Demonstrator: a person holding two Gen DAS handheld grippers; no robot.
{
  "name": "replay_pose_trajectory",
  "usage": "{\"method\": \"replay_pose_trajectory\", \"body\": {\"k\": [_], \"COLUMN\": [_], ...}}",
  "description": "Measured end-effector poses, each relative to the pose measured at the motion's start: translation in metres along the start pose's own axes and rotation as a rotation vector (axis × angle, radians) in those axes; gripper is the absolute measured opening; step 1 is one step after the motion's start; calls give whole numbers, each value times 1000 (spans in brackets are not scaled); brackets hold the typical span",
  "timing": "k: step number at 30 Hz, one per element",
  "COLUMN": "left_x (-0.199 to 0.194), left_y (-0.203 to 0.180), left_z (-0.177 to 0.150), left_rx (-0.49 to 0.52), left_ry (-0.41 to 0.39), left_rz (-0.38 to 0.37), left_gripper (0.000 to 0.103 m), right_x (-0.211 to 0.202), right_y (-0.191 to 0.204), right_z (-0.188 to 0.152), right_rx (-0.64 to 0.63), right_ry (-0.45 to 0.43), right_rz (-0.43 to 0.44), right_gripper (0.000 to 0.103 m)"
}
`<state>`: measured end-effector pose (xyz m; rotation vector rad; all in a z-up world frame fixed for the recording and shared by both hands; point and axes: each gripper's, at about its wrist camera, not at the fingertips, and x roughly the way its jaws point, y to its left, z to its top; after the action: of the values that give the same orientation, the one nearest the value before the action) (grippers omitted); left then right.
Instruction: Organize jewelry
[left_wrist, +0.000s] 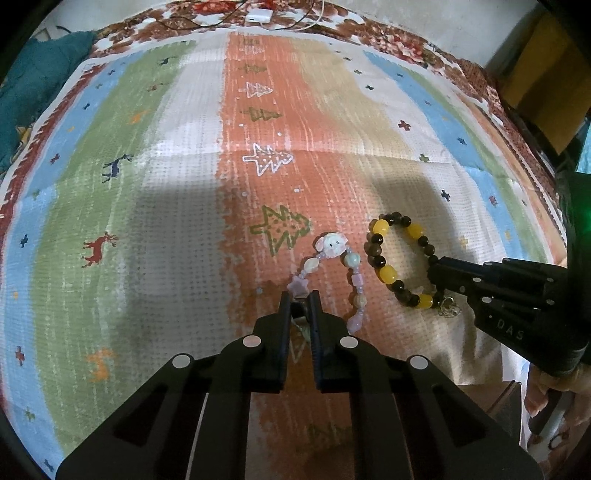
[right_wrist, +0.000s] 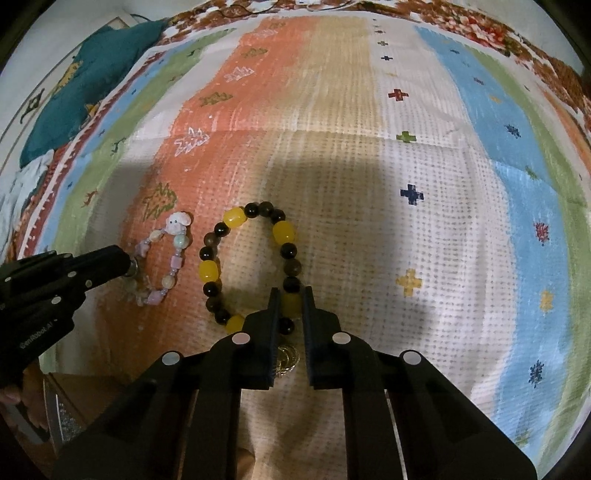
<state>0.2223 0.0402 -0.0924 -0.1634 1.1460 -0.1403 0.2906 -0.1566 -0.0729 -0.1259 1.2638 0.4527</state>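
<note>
A pastel bead bracelet (left_wrist: 334, 254) with a white sheep charm lies on the striped cloth; it also shows in the right wrist view (right_wrist: 173, 243). My left gripper (left_wrist: 300, 301) is shut on its near end, just below a lilac star bead. A yellow and dark bead bracelet (right_wrist: 251, 254) lies to its right, also in the left wrist view (left_wrist: 391, 258). My right gripper (right_wrist: 290, 295) is shut on its near side, around a yellow bead, with a gold charm (right_wrist: 286, 356) between the fingers.
The striped cloth (left_wrist: 184, 184) with tree and deer prints covers a floral bedspread (left_wrist: 399, 40). A teal cushion (right_wrist: 92, 85) lies at the far left. A white charger with cables (left_wrist: 258, 16) sits at the far edge.
</note>
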Motion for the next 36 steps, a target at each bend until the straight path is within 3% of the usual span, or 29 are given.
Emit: {"method": "replay_pose_trajectory", "body": {"k": [36], "left_x": [-45], "left_y": [-5], "left_z": [-9], "left_rx": [-11], "left_ry": [-74], "left_rz": [-8], "left_gripper": [9], "right_x": [-75], "right_y": [30], "right_z": [-8], "right_rx": [-92], "right_ry": [-145], "right_rz": [22], "right_gripper": [12]}}
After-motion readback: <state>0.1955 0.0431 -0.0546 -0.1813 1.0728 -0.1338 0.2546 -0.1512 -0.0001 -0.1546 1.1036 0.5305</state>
